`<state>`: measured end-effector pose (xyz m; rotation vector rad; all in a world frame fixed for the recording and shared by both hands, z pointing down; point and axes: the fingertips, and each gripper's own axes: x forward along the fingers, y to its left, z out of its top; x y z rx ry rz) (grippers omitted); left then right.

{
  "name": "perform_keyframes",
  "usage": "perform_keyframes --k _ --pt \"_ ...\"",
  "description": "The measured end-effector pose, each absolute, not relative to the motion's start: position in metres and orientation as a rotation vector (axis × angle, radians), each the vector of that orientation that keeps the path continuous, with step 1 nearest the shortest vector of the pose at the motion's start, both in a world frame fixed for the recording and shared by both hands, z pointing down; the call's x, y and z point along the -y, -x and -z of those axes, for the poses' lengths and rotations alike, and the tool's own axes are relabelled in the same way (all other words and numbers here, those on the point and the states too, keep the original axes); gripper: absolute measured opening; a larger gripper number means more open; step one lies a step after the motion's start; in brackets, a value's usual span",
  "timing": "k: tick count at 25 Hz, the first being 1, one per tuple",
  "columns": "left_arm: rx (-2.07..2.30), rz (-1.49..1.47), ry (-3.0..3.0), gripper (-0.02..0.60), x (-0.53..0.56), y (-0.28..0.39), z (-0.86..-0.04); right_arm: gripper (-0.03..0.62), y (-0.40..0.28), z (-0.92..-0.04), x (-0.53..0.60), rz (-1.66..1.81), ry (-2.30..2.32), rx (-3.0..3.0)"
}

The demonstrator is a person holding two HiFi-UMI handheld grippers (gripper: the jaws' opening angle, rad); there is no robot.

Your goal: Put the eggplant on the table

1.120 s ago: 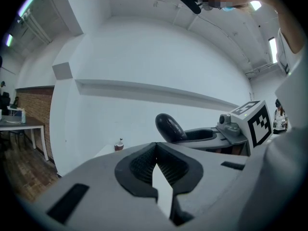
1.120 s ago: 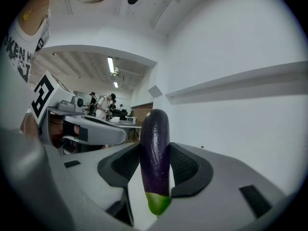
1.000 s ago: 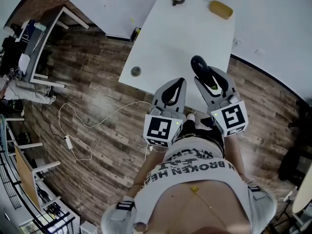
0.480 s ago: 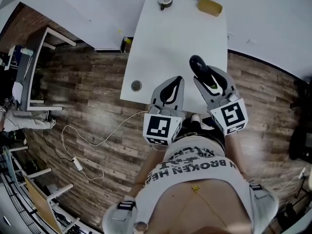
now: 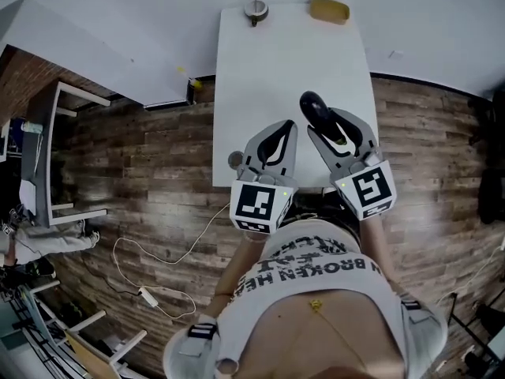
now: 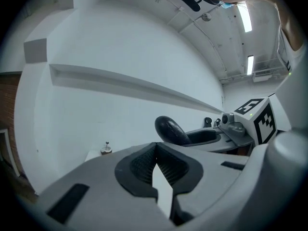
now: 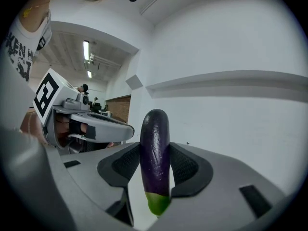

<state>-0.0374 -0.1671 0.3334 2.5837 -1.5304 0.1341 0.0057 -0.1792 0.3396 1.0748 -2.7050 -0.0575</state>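
Note:
In the head view a dark purple eggplant (image 5: 314, 110) with a green end sticks out of my right gripper (image 5: 327, 123), which is shut on it over the near part of the white table (image 5: 284, 61). The right gripper view has the eggplant (image 7: 155, 148) upright between the pads of the right gripper (image 7: 155, 163), green end toward the camera. My left gripper (image 5: 286, 129) hovers beside it over the table's near edge, its jaw tips touching and nothing held. In the left gripper view the left gripper (image 6: 155, 150) is shut, and the eggplant (image 6: 171, 129) shows to the right.
At the table's far edge stand a round metal object with a knob (image 5: 255, 8) and a yellow block (image 5: 329, 10). A small grey disc (image 5: 235, 159) lies at the near left corner. A white cable with an adapter (image 5: 150, 294) trails over the wood floor, and furniture (image 5: 55, 156) stands at left.
The table has swung round in the head view to lie straight ahead, closer under both grippers. The eggplant stays gripped in the right gripper; the left stays shut.

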Motion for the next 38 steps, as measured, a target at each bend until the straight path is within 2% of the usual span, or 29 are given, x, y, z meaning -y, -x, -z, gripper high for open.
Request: perform_keyframes --k 16,38 --pt "1.362 -0.122 -2.683 0.006 0.178 0.087 -0.346 0.192 0.041 -0.354 0.182 0.066 -1.237 2.586" --pt "1.349 -0.091 -2.665 0.006 0.156 0.089 -0.349 0.192 0.040 -0.361 0.173 0.058 -1.201 2.559"
